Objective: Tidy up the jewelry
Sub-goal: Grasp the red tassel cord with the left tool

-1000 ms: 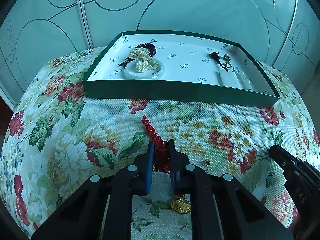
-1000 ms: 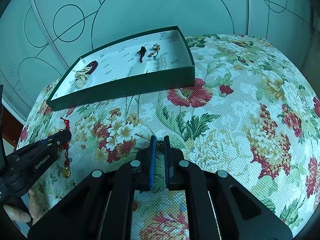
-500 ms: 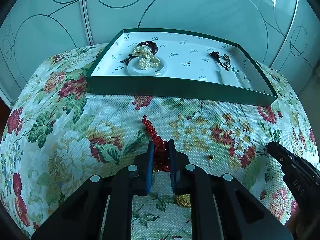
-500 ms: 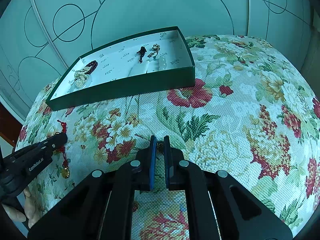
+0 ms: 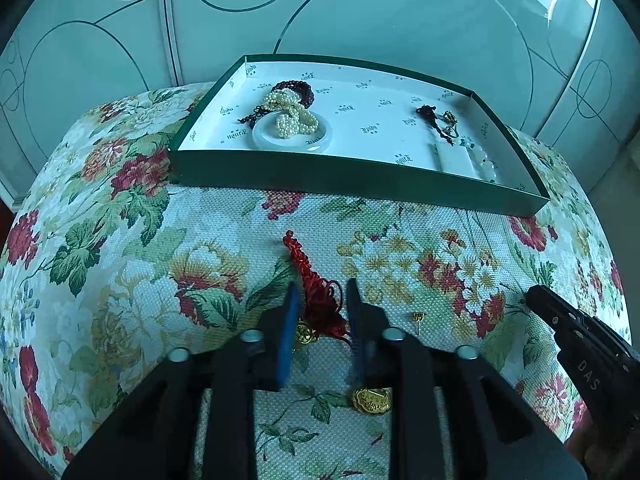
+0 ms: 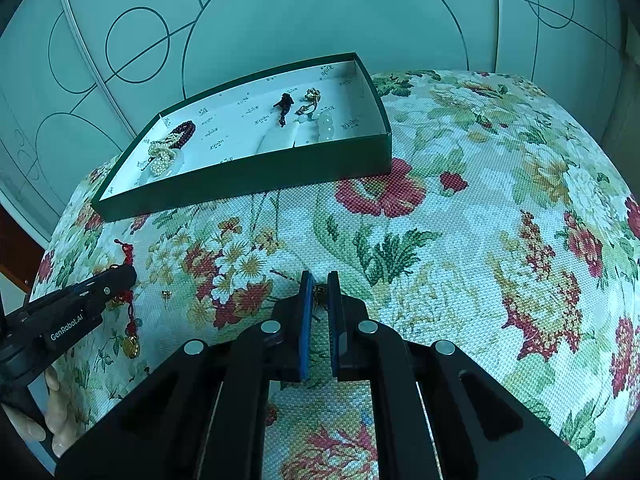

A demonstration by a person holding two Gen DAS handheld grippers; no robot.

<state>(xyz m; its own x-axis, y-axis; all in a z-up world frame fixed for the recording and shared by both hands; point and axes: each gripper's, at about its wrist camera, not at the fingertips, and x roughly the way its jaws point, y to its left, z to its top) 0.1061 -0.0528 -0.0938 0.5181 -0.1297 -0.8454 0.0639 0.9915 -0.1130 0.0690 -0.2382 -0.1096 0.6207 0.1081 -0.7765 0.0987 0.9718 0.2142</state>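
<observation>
Red knotted cord (image 5: 316, 296) lies on the floral cloth (image 5: 160, 264) near the front edge — left gripper (image 5: 320, 312) jaws opening around it; right gripper (image 6: 319, 300) pinches a small gold piece (image 6: 320, 291).

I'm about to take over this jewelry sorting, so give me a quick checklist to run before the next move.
1. Left hand-held gripper jaws opening, red knotted cord between them, pads off it: ok.
2. Cord lying on floral cloth, not in green box: not ok.
3. Right hand-held gripper shut on small gold piece: ok.
4. Box floor has bare space: ok.
5. Gold stud loose on cloth: not ok.
</observation>
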